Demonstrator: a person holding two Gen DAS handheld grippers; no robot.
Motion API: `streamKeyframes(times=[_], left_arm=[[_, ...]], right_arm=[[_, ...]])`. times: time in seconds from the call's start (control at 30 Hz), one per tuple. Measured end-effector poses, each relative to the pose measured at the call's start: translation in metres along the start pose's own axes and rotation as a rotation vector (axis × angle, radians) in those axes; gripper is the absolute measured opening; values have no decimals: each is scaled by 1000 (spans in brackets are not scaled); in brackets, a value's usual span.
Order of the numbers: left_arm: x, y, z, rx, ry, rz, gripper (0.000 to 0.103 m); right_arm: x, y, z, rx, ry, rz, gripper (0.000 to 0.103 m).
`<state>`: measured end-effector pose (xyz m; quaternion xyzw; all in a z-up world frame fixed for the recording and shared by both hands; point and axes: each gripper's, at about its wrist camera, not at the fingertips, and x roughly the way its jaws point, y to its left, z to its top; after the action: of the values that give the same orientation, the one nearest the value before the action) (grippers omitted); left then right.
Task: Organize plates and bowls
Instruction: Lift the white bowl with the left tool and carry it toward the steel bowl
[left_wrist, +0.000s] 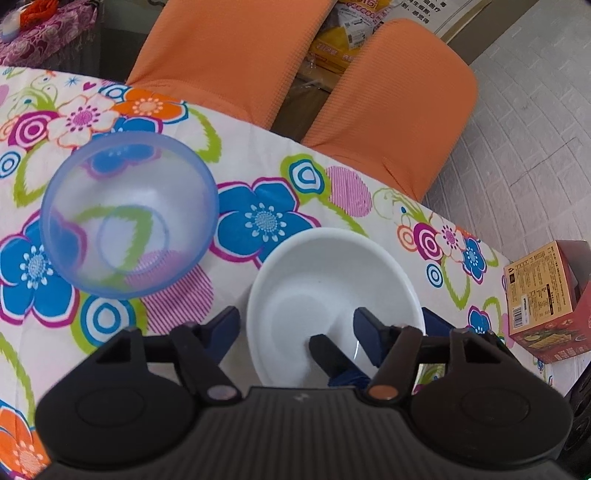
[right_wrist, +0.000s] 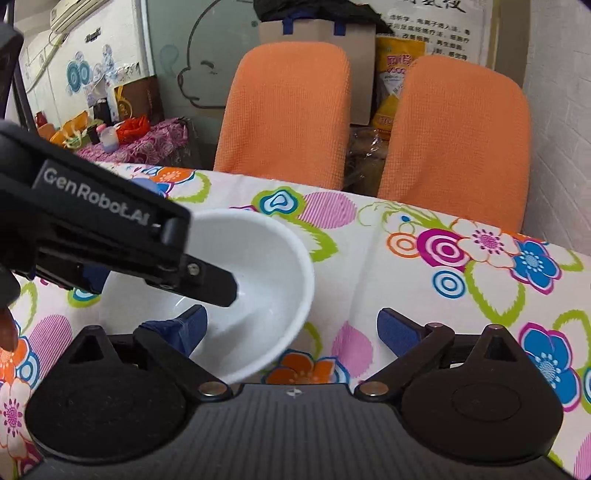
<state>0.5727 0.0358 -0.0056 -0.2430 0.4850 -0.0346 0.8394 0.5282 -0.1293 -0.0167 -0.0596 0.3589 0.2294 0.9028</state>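
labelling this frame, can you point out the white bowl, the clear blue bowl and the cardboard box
white bowl (left_wrist: 332, 280): left wrist view, on its inner wall.
clear blue bowl (left_wrist: 129, 206): left wrist view, on its see-through inside.
cardboard box (left_wrist: 539, 295): left wrist view, on its printed side face.

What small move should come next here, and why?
Probably shut the left claw on the white bowl. Its jaws stand open astride the bowl's wall, one finger inside and one outside, so nothing grips the bowl yet. The right claw is open too, and the clear blue bowl sits apart on the tablecloth.
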Motion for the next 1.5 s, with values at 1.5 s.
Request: streamKeyframes(times=[1.5], left_arm=[[-17,-7,-47,83,81,-44,28]], right_arm=[[-60,17,-42,-6,10,35,86]])
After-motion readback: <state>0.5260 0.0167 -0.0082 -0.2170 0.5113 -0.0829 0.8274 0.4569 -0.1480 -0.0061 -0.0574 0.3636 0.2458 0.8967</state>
